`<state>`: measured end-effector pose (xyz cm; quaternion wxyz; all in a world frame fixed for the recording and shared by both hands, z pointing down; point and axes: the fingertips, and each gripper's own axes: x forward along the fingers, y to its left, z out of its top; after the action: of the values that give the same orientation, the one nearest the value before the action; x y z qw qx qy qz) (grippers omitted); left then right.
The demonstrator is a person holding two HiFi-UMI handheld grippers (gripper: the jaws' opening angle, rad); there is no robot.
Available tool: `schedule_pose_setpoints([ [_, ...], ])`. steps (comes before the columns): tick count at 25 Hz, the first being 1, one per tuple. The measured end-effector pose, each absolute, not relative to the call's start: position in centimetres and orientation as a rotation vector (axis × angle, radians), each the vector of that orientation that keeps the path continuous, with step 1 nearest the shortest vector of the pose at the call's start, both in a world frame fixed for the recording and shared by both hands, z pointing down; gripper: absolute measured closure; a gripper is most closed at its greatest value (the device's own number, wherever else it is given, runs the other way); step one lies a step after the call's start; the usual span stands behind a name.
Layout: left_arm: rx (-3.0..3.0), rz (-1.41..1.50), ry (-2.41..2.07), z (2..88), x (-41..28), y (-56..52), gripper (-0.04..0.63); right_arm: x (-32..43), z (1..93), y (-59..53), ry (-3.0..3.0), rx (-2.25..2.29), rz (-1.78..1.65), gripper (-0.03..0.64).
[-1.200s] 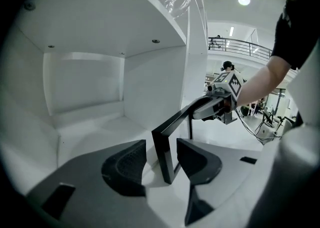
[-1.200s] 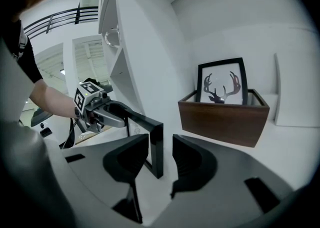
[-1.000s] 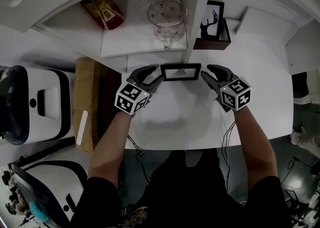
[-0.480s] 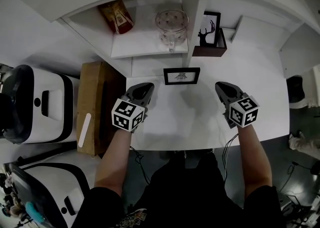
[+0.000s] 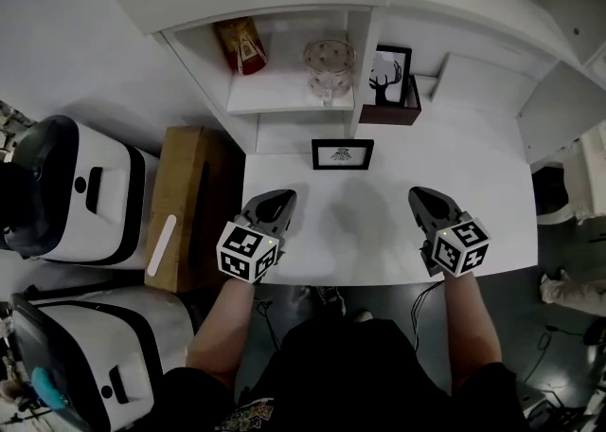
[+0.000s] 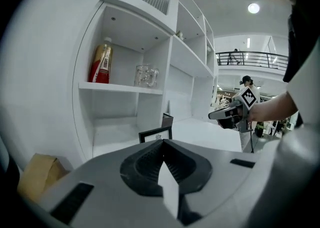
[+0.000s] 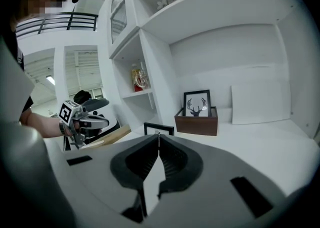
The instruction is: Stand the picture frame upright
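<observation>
Head view: picture frame (image 5: 342, 153) upright on desk (image 5: 365, 236), ahead, long axis crosswise.
My jaws: left gripper (image 5: 280, 199), right gripper (image 5: 422, 197) clenched, empty, equally near.

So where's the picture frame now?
Head view, centre: the picture frame stands upright at the back of the table, in front of the shelf unit, left of the brown box.

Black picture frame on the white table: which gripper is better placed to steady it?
Left, marginally: the left gripper sits nearer the upright black picture frame than the right gripper; both are shut, empty, apart from it.
</observation>
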<state>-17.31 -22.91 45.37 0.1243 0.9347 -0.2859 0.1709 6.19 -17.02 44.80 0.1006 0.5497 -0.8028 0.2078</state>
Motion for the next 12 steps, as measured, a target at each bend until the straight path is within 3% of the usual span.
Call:
schedule_pose_setpoints([
  [12,2.684,0.457,-0.901,43.6,-16.4,-11.2,0.591,5.0,42.8,-7.5,-2.436,1.588,0.6,0.612],
])
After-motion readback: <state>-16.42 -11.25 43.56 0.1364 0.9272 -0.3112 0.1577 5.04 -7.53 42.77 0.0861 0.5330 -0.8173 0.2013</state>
